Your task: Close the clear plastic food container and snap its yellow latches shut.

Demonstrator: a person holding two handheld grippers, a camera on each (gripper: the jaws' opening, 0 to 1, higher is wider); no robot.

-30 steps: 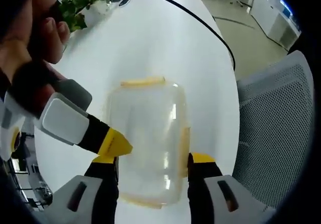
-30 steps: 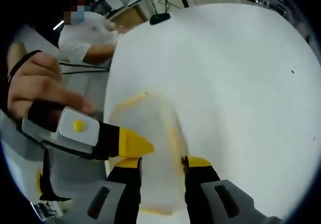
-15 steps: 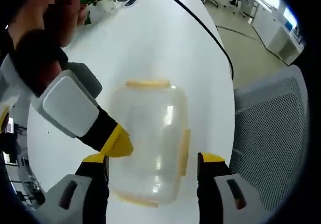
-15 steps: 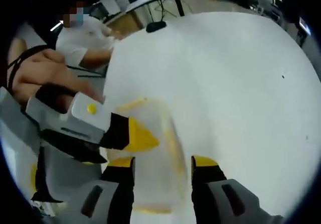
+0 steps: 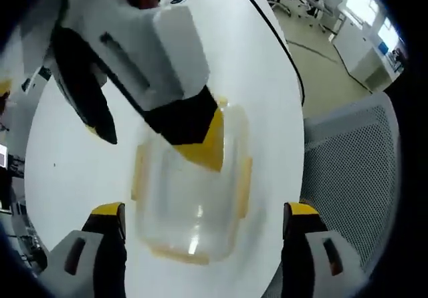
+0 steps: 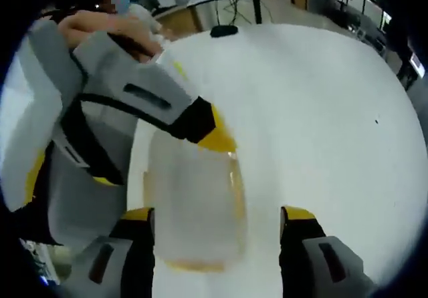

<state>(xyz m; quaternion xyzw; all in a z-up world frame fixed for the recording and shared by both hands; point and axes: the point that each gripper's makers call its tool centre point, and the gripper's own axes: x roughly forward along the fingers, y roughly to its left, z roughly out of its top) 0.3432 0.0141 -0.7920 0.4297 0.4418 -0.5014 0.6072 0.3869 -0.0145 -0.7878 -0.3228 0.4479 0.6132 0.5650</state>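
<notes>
1. Container position: the clear plastic food container (image 5: 190, 201) lies flat on the white table (image 5: 73, 171), lid apparently seated, directly ahead of and between the spread jaws of the left gripper (image 5: 204, 211). In the right gripper view the same container (image 6: 194, 211) sits just ahead of the right gripper (image 6: 217, 214), closer to its left jaw.
2. Gripper state: both pairs of jaws stand wide apart and hold nothing. The right gripper's yellow tip (image 5: 200, 144) reaches in from above in the left gripper view and looks to be on or just over the far end of the lid; contact cannot be confirmed.
3. Latches: yellow latches (image 5: 244, 184) run along the container's edges. Whether each is snapped down is too blurred to tell.
4. Risk of sliding: the table is smooth and the container is light, so a push on one latch with nothing bracing the opposite side would likely skate it toward the table edge near the mesh chair (image 5: 341, 158).
5. Risk of a false close: pressing a latch while the lid sits slightly askew could leave one corner popped.
</notes>
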